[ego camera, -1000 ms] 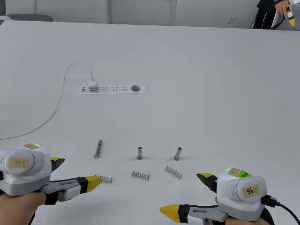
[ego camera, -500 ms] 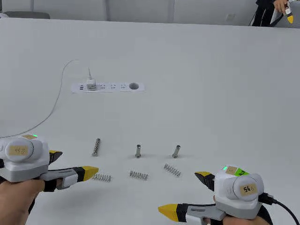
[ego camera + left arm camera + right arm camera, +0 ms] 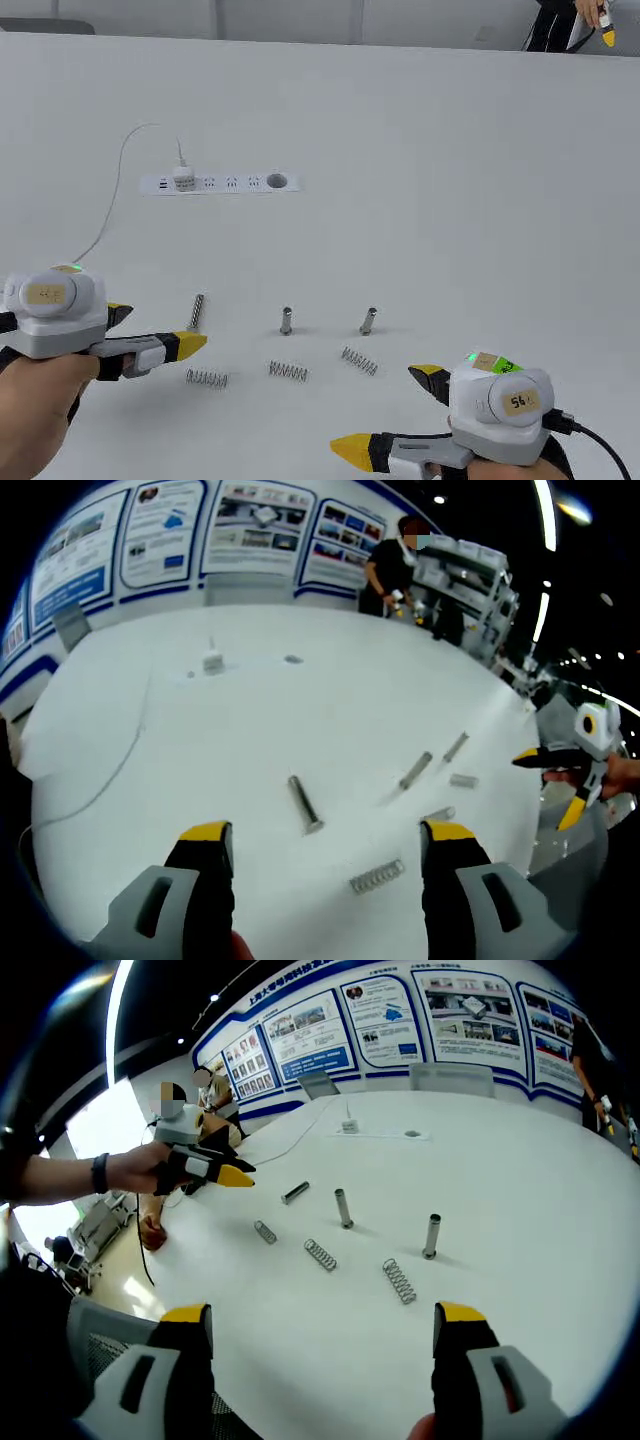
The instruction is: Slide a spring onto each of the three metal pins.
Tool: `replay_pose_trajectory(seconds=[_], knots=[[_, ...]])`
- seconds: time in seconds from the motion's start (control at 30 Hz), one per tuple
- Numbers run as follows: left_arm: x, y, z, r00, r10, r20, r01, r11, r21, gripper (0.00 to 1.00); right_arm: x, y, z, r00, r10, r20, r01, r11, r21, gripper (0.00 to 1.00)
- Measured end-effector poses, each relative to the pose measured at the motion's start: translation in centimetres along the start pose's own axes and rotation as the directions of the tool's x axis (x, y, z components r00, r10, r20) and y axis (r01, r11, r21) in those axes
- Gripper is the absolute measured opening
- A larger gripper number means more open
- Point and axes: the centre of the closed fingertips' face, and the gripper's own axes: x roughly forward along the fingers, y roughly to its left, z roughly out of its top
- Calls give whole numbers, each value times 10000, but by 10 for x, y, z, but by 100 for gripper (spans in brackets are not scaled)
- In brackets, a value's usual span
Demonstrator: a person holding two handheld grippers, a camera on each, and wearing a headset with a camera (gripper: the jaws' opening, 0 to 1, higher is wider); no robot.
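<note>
The left claw [image 3: 326, 832] has drifted from the left spring [image 3: 375, 876] toward the lying pin [image 3: 303, 802]; it and the right claw [image 3: 322, 1313] gape released, empty, no spring threaded yet

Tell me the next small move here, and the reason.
Probably lower the open, empty left gripper onto the nearest spring and close on it: all three springs lie loose on the table, and no metal pin carries one yet.
</note>
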Motion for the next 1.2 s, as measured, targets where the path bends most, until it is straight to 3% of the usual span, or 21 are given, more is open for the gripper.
replay_pose_trajectory(seconds=[0.3, 0.77, 1.2], knots=[[13, 1, 0, 9999, -93, -132, 92, 9999, -74, 77, 2, 1, -4, 10000, 30, -91, -29, 10000, 79, 92], [41, 13, -4, 9995, -123, -302, 106, 9983, -568, 74, 6, 3, -9, 9996, 142, -259, -138, 9998, 155, 92], [62, 11, -11, 9991, -54, -428, 31, 9985, -542, 67, 6, 0, -13, 9995, 88, -294, -80, 9995, 297, 92]])
